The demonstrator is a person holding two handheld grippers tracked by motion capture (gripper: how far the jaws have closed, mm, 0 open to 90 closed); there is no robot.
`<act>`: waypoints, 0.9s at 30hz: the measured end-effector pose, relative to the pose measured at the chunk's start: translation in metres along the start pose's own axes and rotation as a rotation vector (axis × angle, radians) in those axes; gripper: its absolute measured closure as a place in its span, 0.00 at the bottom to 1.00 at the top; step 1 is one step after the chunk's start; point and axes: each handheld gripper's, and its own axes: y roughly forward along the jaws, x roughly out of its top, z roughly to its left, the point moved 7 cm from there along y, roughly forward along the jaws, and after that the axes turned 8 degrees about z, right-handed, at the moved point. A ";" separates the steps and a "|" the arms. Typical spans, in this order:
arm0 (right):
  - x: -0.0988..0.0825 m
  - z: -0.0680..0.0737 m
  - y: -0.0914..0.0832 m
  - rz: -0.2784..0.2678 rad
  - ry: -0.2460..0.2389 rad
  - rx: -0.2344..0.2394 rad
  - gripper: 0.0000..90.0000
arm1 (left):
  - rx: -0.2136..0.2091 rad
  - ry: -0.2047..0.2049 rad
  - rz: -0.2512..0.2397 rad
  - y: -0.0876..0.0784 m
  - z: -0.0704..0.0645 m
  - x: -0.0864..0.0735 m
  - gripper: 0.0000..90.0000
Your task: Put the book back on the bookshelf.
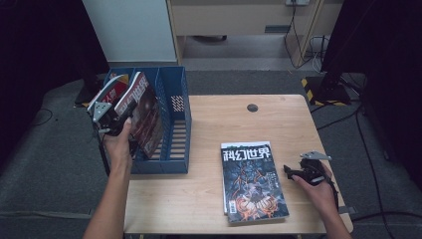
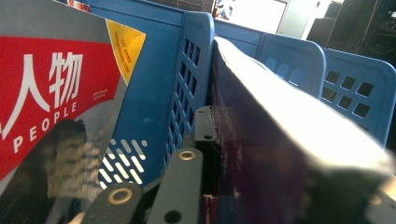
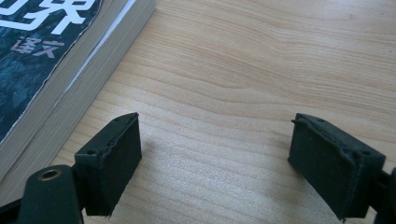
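Left tool (image 1: 112, 119) is clamped on the dark magazine (image 1: 144, 117), which stands tilted in the middle slot of the blue file rack (image 1: 174, 164) — beside a red magazine (image 1: 112, 89) in the next slot. A thin, floppy thing like that probably sags unless pinched near the spine. Right tool (image 3: 215, 158) rests wide open and empty on the table (image 1: 199, 194), just beside the thick magazine (image 1: 251, 179) lying flat — heavier, probably best taken by its edge.
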 end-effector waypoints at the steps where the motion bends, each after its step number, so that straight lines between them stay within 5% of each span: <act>1: 0.000 0.000 0.000 0.000 0.000 0.000 0.19 | 0.000 0.001 0.008 0.000 -0.001 0.000 0.91; 9: 0.000 0.000 0.000 0.000 -0.003 0.000 0.19 | 0.029 0.045 0.056 -0.008 -0.006 -0.006 0.77; 22: 0.000 0.000 0.000 0.002 -0.010 0.000 0.18 | 0.029 -0.015 0.081 -0.034 -0.001 -0.030 0.55; 27: 0.000 0.001 0.000 0.005 -0.010 0.002 0.17 | -0.001 0.006 0.101 -0.042 -0.005 -0.043 0.51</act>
